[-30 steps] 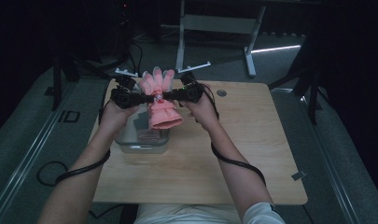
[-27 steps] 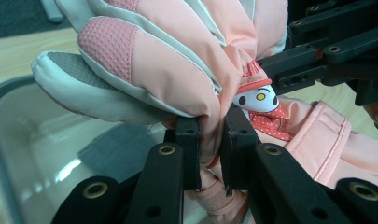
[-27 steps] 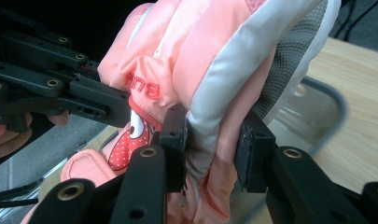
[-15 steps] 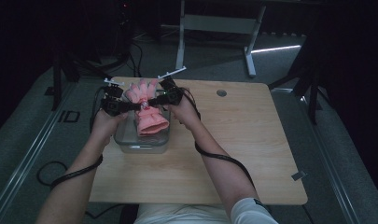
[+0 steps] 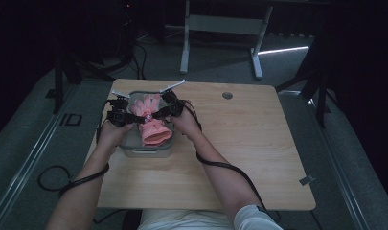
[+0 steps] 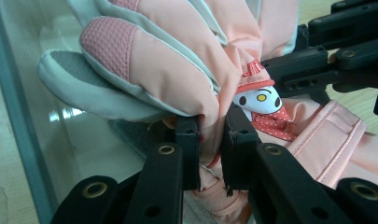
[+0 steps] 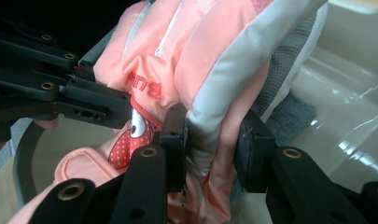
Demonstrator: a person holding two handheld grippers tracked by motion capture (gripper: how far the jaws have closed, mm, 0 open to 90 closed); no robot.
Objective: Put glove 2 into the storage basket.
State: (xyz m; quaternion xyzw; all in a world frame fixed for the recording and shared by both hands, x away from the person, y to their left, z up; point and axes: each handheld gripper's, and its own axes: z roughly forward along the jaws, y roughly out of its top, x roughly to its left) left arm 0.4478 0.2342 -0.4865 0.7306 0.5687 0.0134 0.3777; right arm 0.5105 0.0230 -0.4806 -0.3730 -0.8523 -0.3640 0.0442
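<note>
Pink glove (image 5: 151, 122) held over a clear plastic container (image 5: 148, 149), at the left side of the wooden worktop (image 5: 239, 143), toward its far edge. Glove fingers pointing to the far side, cuff hanging toward the near rim of the container. Fabric pinched from both sides at about the middle of the glove.

Left hand-held gripper (image 5: 134, 116) clamped on the glove: in the left gripper view, both black pads pressed tight on a fold of pink fabric (image 6: 210, 140), almost together, with the padded fingers of the glove (image 6: 144, 60) bulging above them. Small cartoon patch (image 6: 259, 100) with a red dotted trim just beside the pinch. Clear container wall (image 6: 18, 116) to the left, pale floor of the container behind the glove.

Right hand-held gripper (image 5: 155, 114) also clamped on the glove: in the right gripper view, pads closed on a thicker bunch of pink and grey fabric (image 7: 210, 140), standing wider apart than the left pair. Same cartoon patch (image 7: 130, 133) to the left of the pinch, red stitched lettering (image 7: 144, 86) above it. Glossy container floor (image 7: 345, 116) to the right.

Other gripper's black linkage visible beyond the glove in each gripper view. Forearms coming in from the near edge, cables trailing off the worktop.
</note>
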